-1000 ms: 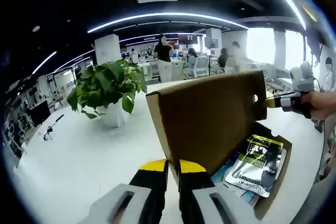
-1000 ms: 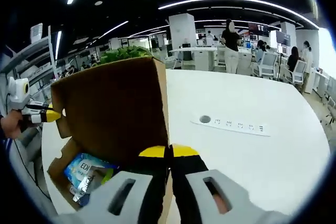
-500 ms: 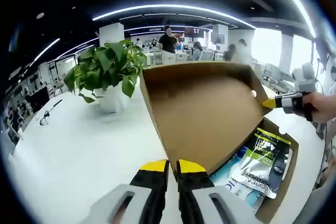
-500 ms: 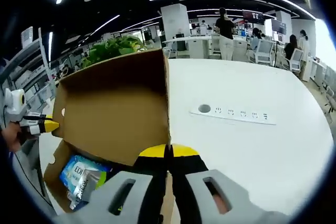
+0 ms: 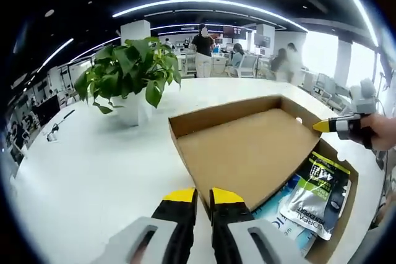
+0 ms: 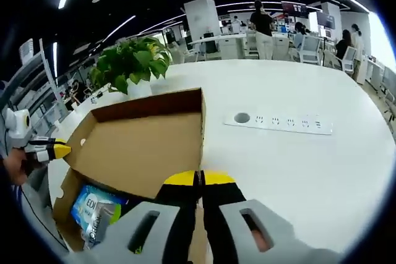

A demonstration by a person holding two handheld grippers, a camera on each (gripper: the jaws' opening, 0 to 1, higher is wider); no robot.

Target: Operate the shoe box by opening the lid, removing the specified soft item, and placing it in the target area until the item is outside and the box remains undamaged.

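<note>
While both grippers pinch the lid, the shoe box stands open and the soft item waits inside.

One white table (image 6: 297,171) carries everything: one cardboard shoe box (image 5: 337,230), its one lid (image 5: 247,153) folded back nearly flat, inner face up. One potted plant (image 5: 133,81) stands beyond the lid, and one white power strip (image 6: 278,123) lies well apart from the box. Inside the box lie what look like two soft packets, a blue one (image 6: 93,205) and a grey-and-green pouch (image 5: 315,193) overlapping it. The left gripper (image 5: 203,197) and right gripper (image 6: 199,179) each have their jaws closed on a lid edge. Judging by this, the opening step is about done; next, one gripper should let go, reach into the box, and pinch the specified packet without crushing the walls.
</note>
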